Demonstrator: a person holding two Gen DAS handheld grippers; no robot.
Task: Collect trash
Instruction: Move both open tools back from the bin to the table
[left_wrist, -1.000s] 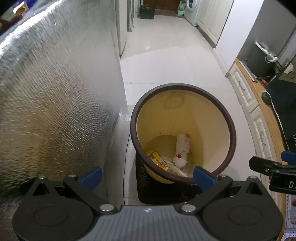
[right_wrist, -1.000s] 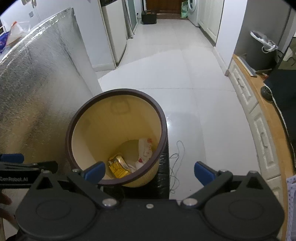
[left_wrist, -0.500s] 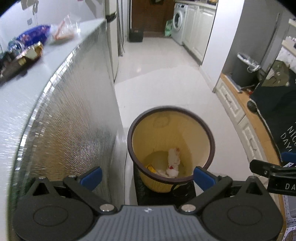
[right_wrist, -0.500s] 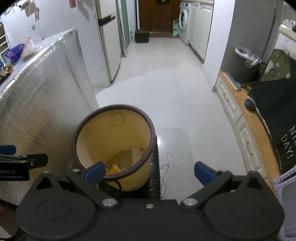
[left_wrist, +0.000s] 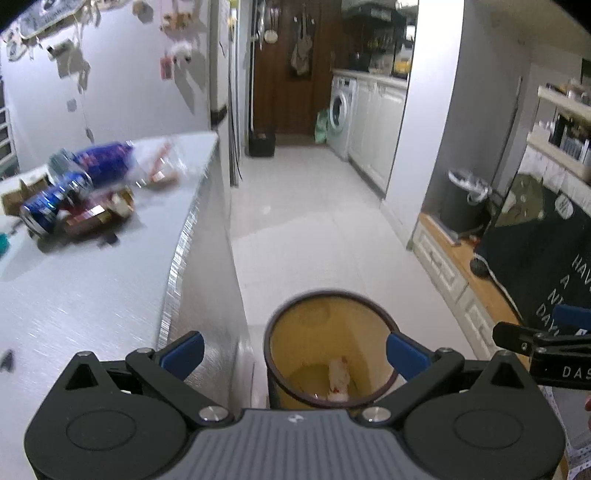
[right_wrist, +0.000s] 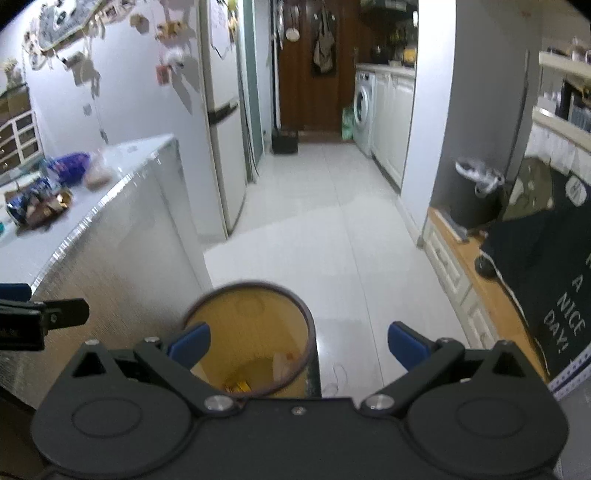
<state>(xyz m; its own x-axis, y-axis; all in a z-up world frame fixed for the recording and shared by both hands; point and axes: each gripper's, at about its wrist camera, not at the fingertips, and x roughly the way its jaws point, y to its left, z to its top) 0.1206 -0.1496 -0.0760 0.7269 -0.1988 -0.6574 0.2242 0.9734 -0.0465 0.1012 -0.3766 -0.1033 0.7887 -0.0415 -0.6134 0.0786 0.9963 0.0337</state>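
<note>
A white tiled floor (left_wrist: 306, 236) runs past a washing machine (left_wrist: 341, 114) toward a possibly wooden door (left_wrist: 295, 74).

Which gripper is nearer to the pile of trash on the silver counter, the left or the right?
Left. The left gripper is beside the counter's edge, with the trash pile ahead to its left. The right gripper sits farther right, beyond the yellow bin.

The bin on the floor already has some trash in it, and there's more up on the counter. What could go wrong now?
1. The cans and wrappers lie crowded together on the counter, so grabbing one could knock another off the edge.
2. The bin stands low beside the counter, so trash let go from up high might miss it.
3. The left gripper and right gripper, both open, are close and could bump.
</note>
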